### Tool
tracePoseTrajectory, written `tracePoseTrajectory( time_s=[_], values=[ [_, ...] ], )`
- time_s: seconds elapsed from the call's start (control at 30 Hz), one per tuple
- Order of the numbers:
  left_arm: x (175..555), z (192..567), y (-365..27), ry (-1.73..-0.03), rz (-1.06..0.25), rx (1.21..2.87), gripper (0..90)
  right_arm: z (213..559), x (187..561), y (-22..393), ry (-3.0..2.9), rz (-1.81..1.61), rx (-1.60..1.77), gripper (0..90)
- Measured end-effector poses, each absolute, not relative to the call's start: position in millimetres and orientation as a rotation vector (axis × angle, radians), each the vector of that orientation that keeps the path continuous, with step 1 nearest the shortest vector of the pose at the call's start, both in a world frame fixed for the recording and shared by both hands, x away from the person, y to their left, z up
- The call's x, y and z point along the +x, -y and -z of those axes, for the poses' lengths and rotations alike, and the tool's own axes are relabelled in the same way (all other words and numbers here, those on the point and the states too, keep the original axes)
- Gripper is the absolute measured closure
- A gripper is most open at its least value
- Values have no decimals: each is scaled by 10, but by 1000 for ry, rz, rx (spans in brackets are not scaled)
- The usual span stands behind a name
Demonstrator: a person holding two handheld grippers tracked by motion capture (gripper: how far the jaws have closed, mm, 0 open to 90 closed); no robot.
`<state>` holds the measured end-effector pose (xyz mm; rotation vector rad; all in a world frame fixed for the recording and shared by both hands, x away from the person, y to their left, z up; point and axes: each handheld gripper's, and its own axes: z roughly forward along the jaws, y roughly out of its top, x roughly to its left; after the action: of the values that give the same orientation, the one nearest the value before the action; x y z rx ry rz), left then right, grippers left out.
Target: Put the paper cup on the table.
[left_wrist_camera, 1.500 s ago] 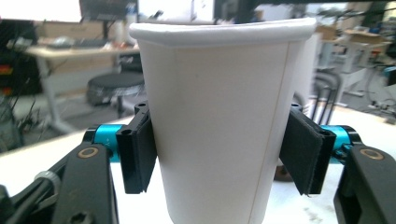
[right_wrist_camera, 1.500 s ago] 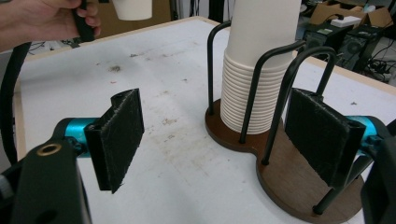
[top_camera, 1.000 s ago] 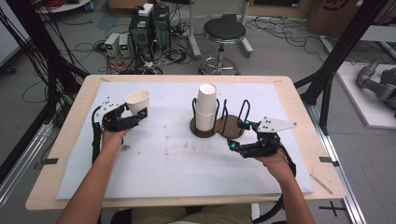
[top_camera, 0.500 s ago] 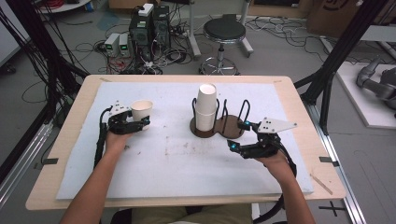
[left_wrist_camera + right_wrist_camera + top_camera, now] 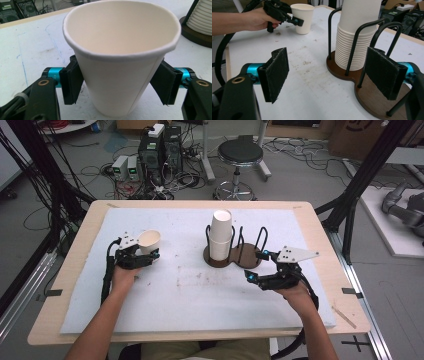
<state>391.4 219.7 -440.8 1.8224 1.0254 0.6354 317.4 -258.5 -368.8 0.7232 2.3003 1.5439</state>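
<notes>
My left gripper [image 5: 117, 82], jaws just opening, brackets a smooth tapered paper cup [image 5: 120, 55] standing upright on the table; pad contact unclear. My right gripper [image 5: 329, 75] is released beside the wire rack [image 5: 362, 50].

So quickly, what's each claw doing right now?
Left gripper: jaws just been opening, paper cup standing between them, pads barely touching.
Right gripper: open, holding nothing.

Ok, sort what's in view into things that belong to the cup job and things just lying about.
Belongs to the job:
- paper cup, upright on the table, between the left tool's jaws, which have just been opening
- stack of cups
- wire cup holder
- right tool, open

Lying about:
- stool
- computers on the floor
</notes>
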Motion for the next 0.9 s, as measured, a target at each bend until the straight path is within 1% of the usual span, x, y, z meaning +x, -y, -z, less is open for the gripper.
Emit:
tracePoseTrajectory(
  time_s=[0.23,0.3,0.37,0.53,0.63,0.77,0.8,0.9],
  values=[
    [3883,4406,-2203,-1027,-640,1850,297,3692,3175,2592,-2298,-1533,729,204],
    [3869,4418,-2214,-1028,-615,1851,284,3694,3174,2596,-2301,-1526,729,204],
    [3855,4426,-2225,-1047,-581,1862,236,3697,3174,2602,-2301,-1526,730,204],
    [3772,4412,-2269,-1045,-552,1868,207,3703,3180,2612,-2299,-1519,734,204],
    [3696,4397,-2309,-1050,-536,1864,208,3706,3177,2609,-2303,-1517,734,204],
    [3612,4347,-2379,-1070,-513,1815,208,3710,3177,2628,-2298,-1511,740,204],
    [3560,4309,-2437,-1092,-503,1778,208,3712,3175,2634,-2298,-1513,744,204],
    [3480,4225,-2497,-1076,-514,1727,208,3716,3173,2657,-2290,-1508,750,204]
  ],
)
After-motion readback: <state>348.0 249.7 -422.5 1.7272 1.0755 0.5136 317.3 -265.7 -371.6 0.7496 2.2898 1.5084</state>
